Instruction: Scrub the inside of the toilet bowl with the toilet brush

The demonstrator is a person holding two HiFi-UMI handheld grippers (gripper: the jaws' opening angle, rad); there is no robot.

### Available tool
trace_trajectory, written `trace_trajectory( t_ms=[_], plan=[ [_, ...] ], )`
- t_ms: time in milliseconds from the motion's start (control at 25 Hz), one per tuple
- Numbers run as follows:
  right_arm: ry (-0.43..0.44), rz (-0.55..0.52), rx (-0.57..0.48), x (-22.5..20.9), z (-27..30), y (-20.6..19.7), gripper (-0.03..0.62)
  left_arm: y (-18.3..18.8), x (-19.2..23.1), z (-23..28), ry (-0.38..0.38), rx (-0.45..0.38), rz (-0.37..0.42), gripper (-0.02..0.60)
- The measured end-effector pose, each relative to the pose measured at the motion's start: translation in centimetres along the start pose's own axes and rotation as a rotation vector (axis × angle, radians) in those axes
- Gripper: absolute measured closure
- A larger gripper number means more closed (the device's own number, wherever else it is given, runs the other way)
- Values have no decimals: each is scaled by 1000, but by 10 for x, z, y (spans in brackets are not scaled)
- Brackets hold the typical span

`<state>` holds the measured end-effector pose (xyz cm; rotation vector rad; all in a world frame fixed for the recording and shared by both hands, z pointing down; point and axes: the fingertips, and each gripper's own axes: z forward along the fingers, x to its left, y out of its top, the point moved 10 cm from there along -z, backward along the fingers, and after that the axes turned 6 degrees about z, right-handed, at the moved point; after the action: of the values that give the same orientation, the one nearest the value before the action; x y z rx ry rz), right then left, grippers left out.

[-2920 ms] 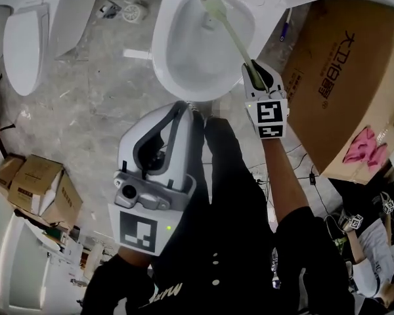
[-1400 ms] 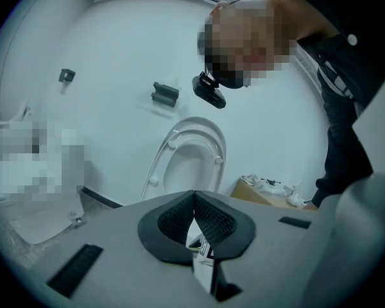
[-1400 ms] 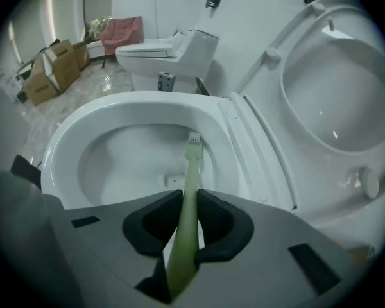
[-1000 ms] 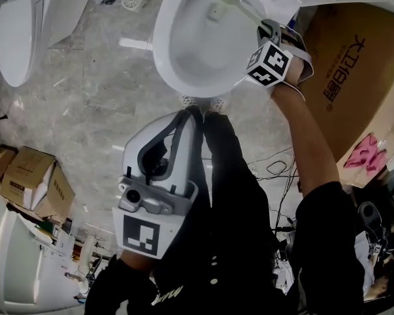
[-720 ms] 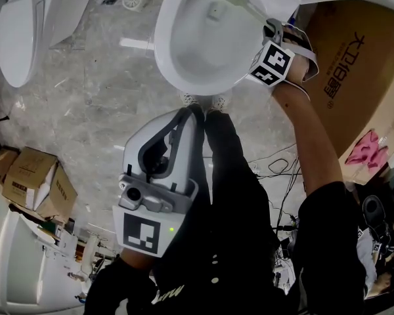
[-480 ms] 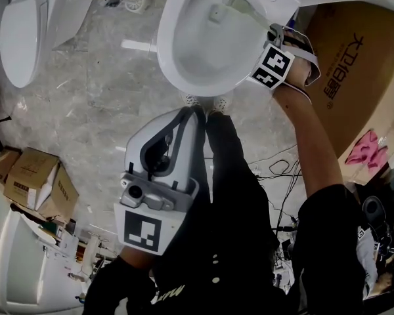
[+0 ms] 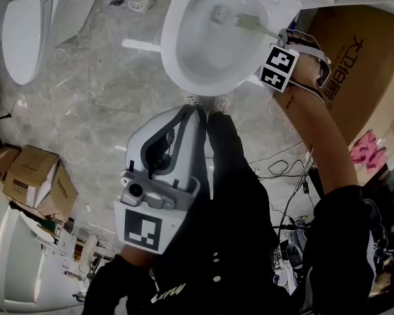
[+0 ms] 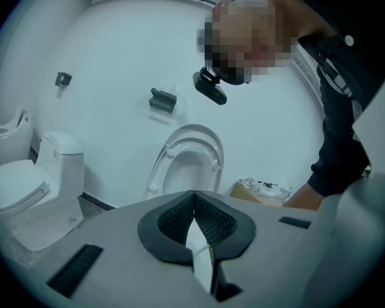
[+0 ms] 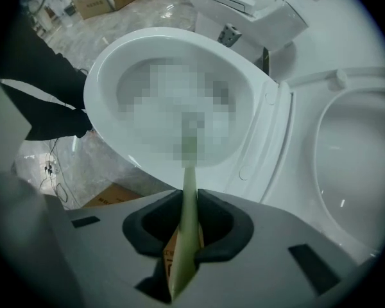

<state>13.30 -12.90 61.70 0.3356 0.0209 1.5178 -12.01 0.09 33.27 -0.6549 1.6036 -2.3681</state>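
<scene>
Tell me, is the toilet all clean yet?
Probably not. Done: the right gripper has the toilet brush clamped by its handle. Happening: its head is inside the toilet bowl. Left: the scrubbing; how clean it is, I cannot tell. The left gripper is shut, empty.

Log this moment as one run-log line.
right gripper shut on toilet brush | brush head inside toilet bowl | left gripper shut, empty, away from bowl

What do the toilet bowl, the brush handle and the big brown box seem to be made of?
Toilet bowl: probably glazed ceramic; white, smooth, with glossy highlights.
Brush handle: likely plastic; pale green, matt, thin and even.
Box: cardboard; brown, dull, with printed lettering.
</scene>
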Motion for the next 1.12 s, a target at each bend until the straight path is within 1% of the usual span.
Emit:
trace_trajectory(
  t_ms=[160,400,760,1000,1120],
  plan=[
    [66,-40,31,-1,-2,3,507,-1,4,-3,7,2,-4,555],
    [144,-64,22,6,1,17,507,-1,6,-2,13,2,-9,556],
    [334,-23,-22,28,-1,36,507,-7,7,-5,19,14,-15,555],
    [402,-9,-59,43,-4,40,507,-9,5,-6,24,14,-16,555],
    [461,10,-89,49,-6,43,507,-11,4,-6,23,18,-18,555]
  ],
)
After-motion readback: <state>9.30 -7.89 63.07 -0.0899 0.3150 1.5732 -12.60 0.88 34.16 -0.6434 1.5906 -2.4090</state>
